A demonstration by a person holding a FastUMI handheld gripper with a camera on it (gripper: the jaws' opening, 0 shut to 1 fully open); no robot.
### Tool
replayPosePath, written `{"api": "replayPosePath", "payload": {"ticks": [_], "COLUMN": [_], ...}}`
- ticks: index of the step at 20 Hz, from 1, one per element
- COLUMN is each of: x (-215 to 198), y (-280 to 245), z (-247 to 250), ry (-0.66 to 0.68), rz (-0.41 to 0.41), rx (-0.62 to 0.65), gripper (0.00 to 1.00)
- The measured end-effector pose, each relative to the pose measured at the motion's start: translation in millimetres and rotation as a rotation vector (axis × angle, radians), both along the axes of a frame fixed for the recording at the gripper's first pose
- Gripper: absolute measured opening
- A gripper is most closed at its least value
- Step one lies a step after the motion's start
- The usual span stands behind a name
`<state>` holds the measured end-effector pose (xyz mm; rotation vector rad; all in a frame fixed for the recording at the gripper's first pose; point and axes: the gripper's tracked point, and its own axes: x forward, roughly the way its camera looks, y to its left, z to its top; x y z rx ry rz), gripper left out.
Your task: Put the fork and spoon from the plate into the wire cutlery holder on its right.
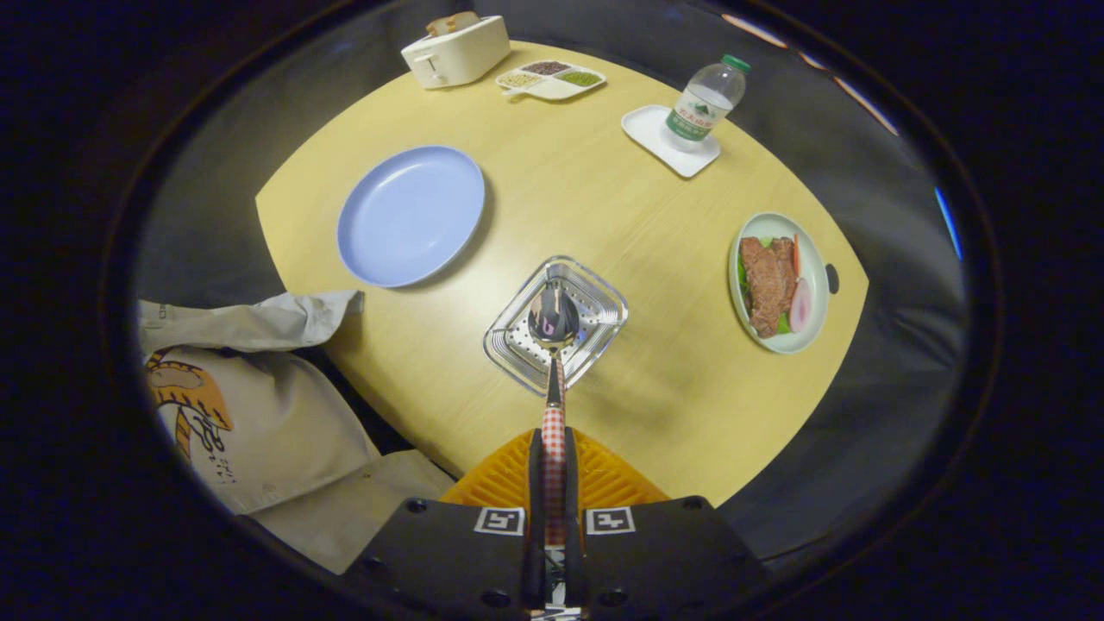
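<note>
1. The gripper (553,470) is sitting at the bottom centre of the frame, its two fingers (535,483) pressing together on the checked handle of the spoon (553,345).
2. The spoon is pointing straight ahead of the fingers, and its shiny bowl is hanging over the opening of the wire cutlery holder (556,323), just below the frame's centre.
3. Whether the spoon's bowl is touching the holder or hovering above it cannot be told.
4. The holder is standing on the yellow table (604,216), to the lower right of the blue plate (410,215).
5. The blue plate is lying in the left-centre of the frame with nothing on it.
6. A white toaster (455,49) is standing at the top, with a divided dish of grains (550,79) just beside it to the right.
7. A water bottle (707,102) is standing on a small white tray (668,138) in the upper right.
8. A plate of meat and vegetables (780,282) is lying at the right edge of the table.
9. A person's printed shirt (259,423) is showing at the lower left, beside the table.
</note>
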<state>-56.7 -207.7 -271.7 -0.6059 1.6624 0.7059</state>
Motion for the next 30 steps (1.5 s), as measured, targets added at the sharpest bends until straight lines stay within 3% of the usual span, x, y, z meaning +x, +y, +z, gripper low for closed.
{"api": "replayPosePath", "payload": {"ticks": [10,15,23,30], "x": [9,9,7,7], "y": [10,19,55,101], "z": [3,11,37,71], "ry": [-0.033,-0.082,-0.265,-0.533], "rz": [-0.049,-0.100,-0.287,-0.487], "rx": [-0.003,0.043,0.171,0.311], "gripper": [0.18,0.49,0.99,0.99]}}
